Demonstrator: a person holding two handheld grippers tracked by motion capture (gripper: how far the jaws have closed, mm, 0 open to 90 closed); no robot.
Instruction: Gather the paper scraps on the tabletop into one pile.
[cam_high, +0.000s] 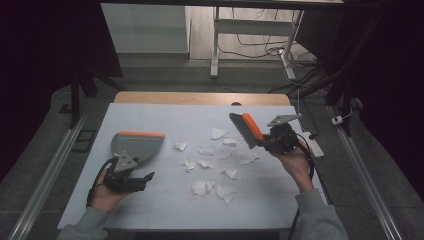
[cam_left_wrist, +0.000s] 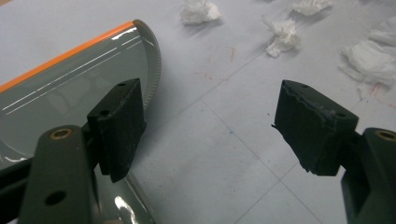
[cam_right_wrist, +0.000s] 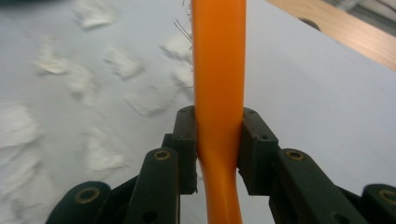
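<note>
A grey dustpan (cam_high: 134, 146) with an orange edge lies at the table's left. My left gripper (cam_high: 131, 179) rests just in front of it, jaws open, nothing between them; in the left gripper view its left pad sits over the dustpan (cam_left_wrist: 70, 88). My right gripper (cam_high: 267, 140) is shut on the orange handle of a brush (cam_high: 245, 129), whose dark bristles point left and down toward the paper. The right gripper view looks along that orange brush handle (cam_right_wrist: 219, 84) clamped between both pads. Several crumpled white paper scraps (cam_high: 207, 187) lie scattered across the table's middle.
The white table surface (cam_high: 150, 115) has a wooden strip along its far edge. A power strip (cam_high: 315, 146) lies off the table's right edge. Table legs and cables stand on the floor beyond. Metal rails run along both sides.
</note>
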